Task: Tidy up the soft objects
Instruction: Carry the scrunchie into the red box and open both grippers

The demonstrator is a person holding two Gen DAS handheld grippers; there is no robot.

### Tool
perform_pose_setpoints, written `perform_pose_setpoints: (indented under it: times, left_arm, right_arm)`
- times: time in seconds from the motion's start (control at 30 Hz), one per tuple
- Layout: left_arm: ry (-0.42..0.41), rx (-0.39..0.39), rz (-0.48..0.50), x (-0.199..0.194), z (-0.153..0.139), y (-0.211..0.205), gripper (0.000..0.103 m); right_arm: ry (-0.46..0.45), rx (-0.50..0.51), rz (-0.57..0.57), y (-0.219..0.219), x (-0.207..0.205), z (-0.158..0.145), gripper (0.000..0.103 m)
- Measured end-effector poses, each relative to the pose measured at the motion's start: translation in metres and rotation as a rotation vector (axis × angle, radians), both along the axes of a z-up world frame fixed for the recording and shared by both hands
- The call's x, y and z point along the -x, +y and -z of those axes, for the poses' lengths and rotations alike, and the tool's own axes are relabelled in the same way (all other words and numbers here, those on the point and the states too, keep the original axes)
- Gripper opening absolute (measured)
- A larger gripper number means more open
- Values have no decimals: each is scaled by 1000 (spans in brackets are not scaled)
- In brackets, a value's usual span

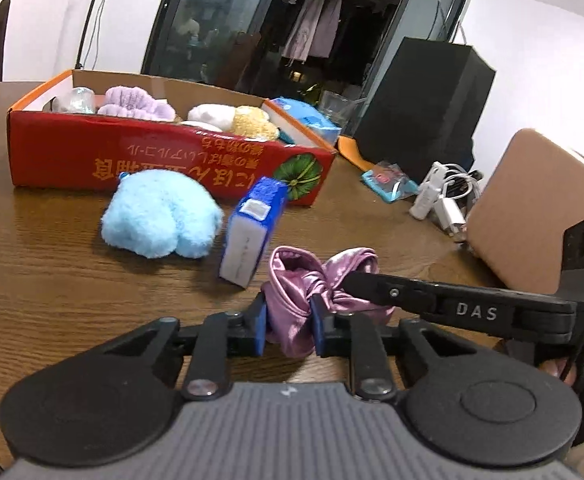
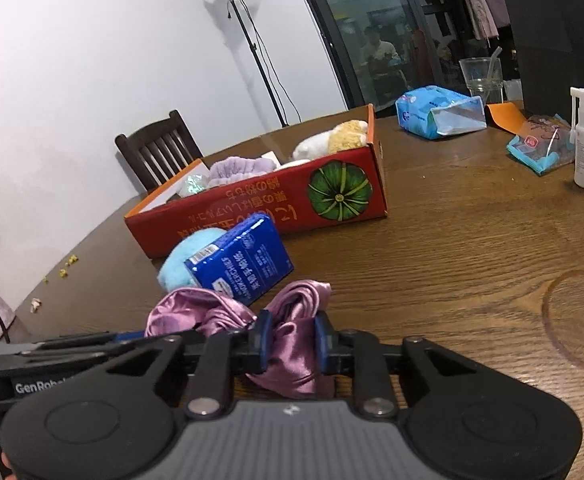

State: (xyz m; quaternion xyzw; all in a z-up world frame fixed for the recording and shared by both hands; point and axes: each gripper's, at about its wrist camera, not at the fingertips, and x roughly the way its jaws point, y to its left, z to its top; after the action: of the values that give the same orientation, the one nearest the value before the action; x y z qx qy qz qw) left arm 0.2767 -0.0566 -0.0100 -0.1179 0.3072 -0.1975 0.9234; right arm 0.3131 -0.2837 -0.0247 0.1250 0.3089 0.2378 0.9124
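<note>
My left tool (image 1: pixel 290 322) and right tool (image 2: pixel 292 344) each pinch one end of the crumpled, shiny purple satin cloth (image 1: pixel 311 280) at twelve o'clock, on the desk (image 1: pixel 52 272).

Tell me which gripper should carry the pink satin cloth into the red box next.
Left, marginally. Both the left gripper and right gripper pinch the pink satin cloth, but the red box lies ahead and left, on the left gripper's side.
</note>
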Motion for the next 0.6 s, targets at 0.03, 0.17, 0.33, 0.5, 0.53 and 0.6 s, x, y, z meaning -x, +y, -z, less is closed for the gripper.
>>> perform_pose_setpoints:
  times: [0.03, 0.17, 0.33, 0.5, 0.53, 0.6]
  left_arm:
    - [-13, 8, 10, 2, -5, 1, 21]
    - [-120, 84, 32, 3, -45, 16, 21]
    - [-218, 105, 33, -50, -92, 38, 21]
    - [-92, 101, -33, -142, -84, 59, 21]
    - [-32, 114, -45, -159, -75, 64, 21]
    - [62, 93, -73, -185, -54, 70, 22]
  right_arm:
    - [-5, 1, -5, 0, 2, -3, 16]
    - [-76, -43, -14, -6, 6, -32, 16]
    - [-230, -84, -33, 0, -26, -88, 17]
    - [-219, -15, -33, 36, -114, -103, 17]
    - [-194, 8, -32, 46, -133, -97, 17]
    - [-120, 58, -33, 62, -165, -81, 17]
